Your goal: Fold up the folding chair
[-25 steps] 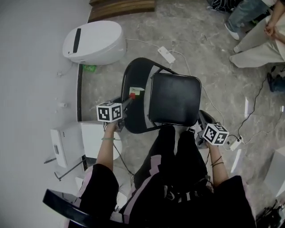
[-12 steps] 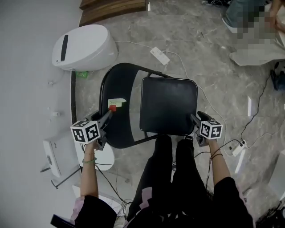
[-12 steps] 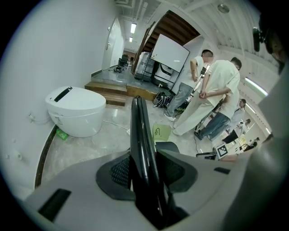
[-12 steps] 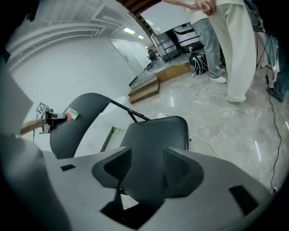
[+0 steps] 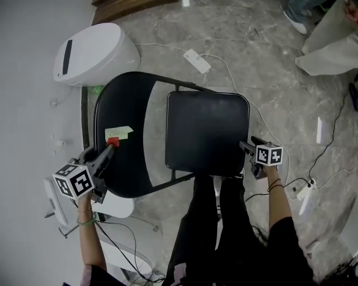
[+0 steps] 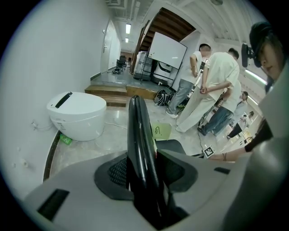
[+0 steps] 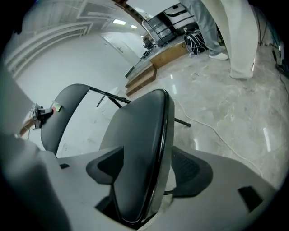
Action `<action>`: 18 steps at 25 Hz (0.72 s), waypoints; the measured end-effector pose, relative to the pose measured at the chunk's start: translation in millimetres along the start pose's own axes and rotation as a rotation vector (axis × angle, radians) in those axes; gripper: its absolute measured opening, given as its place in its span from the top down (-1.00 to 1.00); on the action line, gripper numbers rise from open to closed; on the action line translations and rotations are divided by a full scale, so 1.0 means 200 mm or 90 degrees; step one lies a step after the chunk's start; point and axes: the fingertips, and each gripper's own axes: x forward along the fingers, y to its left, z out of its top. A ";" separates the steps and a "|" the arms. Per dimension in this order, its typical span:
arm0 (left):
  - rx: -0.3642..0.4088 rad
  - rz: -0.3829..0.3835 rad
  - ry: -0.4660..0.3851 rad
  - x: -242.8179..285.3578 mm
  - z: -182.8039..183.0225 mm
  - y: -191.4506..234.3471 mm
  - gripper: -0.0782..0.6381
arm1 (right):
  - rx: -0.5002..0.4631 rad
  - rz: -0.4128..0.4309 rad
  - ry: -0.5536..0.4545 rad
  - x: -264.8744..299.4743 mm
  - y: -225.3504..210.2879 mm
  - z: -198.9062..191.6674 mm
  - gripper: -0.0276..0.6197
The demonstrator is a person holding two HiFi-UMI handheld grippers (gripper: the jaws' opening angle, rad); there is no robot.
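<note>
Floor: grey marbled stone floor [image 5: 268,72], with a white wall [image 5: 28,67] running along the backrest side of the folding chair [image 5: 207,131]. A wooden step [image 5: 128,6] lies beyond the chair, at the far edge of the head view.

Count, all placed from the chair:
- One folding chair, black, standing open on the floor directly in front of my legs, with its seat [image 5: 208,111] level.
- One backrest [image 5: 120,106], on the chair's left side, carrying one pale yellow note [image 5: 118,133].
- One white toilet [image 5: 92,53], just past the backrest, against the wall.
- Two white power strips: one [image 5: 197,60] beyond the chair's far side, one [image 5: 305,190] on the floor to the right of the seat, both cabled.
- At least two bystanders [image 5: 330,39], well apart from the chair at its far right.

Hands: my left forearm reaches up along the chair's left. The left gripper [image 5: 111,146] angles down, and its jaws are clamped on the backrest's edge beside the note. My right forearm extends along the chair's right. The right gripper [image 5: 245,147] sits at the seat's near right corner. Its jaws have just been opening, and they now stand apart with the seat's rim between them, a gap showing on one side.
</note>
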 end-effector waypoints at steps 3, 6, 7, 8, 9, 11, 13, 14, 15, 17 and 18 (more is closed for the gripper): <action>0.010 0.003 0.004 0.01 0.00 0.00 0.38 | 0.036 0.060 0.018 0.09 -0.03 -0.04 -0.07; 0.012 0.003 0.007 0.01 0.00 -0.01 0.38 | 0.028 0.098 0.038 0.15 -0.06 -0.06 -0.09; 0.012 0.005 0.011 0.01 0.00 -0.02 0.38 | 0.022 0.100 0.037 0.17 -0.08 -0.06 -0.09; 0.015 0.011 0.017 0.01 0.01 -0.03 0.38 | 0.020 0.104 0.036 0.18 -0.10 -0.06 -0.11; 0.019 0.016 0.021 0.01 0.02 -0.04 0.38 | 0.025 0.115 0.035 0.20 -0.12 -0.06 -0.18; 0.023 0.019 0.024 0.03 0.02 -0.05 0.38 | 0.050 0.159 0.038 0.22 -0.13 -0.06 -0.20; 0.019 0.013 0.024 0.03 0.01 -0.05 0.37 | 0.072 0.213 0.044 0.24 -0.12 -0.07 -0.19; 0.018 0.011 0.024 0.03 0.01 -0.04 0.37 | 0.075 0.239 0.047 0.26 -0.12 -0.08 -0.19; 0.017 0.010 0.023 0.03 0.00 -0.04 0.37 | 0.080 0.268 0.049 0.27 -0.10 -0.07 -0.19; 0.018 0.010 0.021 0.04 -0.01 -0.03 0.37 | 0.119 0.329 0.038 0.31 -0.03 -0.03 -0.19; 0.018 0.009 0.019 0.04 -0.01 -0.03 0.37 | 0.152 0.349 0.020 0.33 -0.01 0.01 -0.19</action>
